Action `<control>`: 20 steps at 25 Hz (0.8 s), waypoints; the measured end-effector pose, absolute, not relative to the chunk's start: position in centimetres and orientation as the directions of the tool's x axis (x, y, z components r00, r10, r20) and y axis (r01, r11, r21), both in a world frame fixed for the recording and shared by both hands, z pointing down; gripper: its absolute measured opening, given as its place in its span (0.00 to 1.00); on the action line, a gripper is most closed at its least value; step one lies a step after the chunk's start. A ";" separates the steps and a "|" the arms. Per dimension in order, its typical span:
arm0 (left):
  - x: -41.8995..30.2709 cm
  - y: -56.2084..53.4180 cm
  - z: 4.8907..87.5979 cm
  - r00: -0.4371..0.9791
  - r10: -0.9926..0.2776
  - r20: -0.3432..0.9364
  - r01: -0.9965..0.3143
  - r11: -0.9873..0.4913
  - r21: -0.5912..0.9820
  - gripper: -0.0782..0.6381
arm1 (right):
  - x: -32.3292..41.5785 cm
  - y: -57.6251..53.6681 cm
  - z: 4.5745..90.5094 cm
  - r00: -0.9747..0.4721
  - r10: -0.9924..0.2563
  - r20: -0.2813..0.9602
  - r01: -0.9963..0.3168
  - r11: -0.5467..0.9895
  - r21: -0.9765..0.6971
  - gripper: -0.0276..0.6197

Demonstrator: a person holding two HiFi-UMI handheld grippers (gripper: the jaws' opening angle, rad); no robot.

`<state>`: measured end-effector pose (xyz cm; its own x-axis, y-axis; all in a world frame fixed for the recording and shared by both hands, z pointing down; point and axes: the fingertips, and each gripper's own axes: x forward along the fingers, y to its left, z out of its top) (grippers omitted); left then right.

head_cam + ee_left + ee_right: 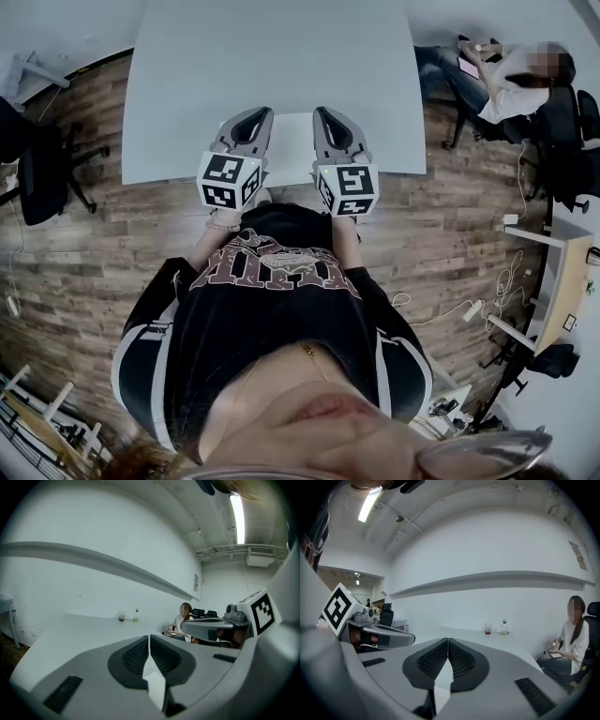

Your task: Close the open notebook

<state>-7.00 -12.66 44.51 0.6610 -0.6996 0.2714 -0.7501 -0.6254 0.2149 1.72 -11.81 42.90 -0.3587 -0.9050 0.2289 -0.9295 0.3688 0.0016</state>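
Two handheld grippers, the left gripper and the right gripper, hang side by side over the near edge of a pale table. Each has its jaws pressed fully together on nothing, and a pale rectangle that looks to be the notebook lies flat in the gap between them, just beside either set of jaws. Whether its cover is open or down cannot be made out, so this reads as the approach; the next move likely calls for a jaw tip slipped under the free cover's edge to swing it over.
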 end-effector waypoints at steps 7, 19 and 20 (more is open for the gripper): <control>-8.0 -13.6 45.7 0.631 -0.717 0.296 -0.776 -0.591 0.221 0.18 | 1.8 -13.0 43.8 -0.383 -0.887 0.258 -0.917 0.399 0.009 0.07; -9.7 -13.8 47.1 0.529 -0.773 0.349 -0.848 -0.470 0.244 0.18 | 2.5 -15.1 44.1 -0.499 -0.807 0.317 -0.846 0.533 0.025 0.07; -9.8 -13.8 47.2 0.520 -0.777 0.355 -0.854 -0.459 0.247 0.18 | 2.8 -15.3 44.3 -0.506 -0.800 0.322 -0.841 0.540 0.021 0.07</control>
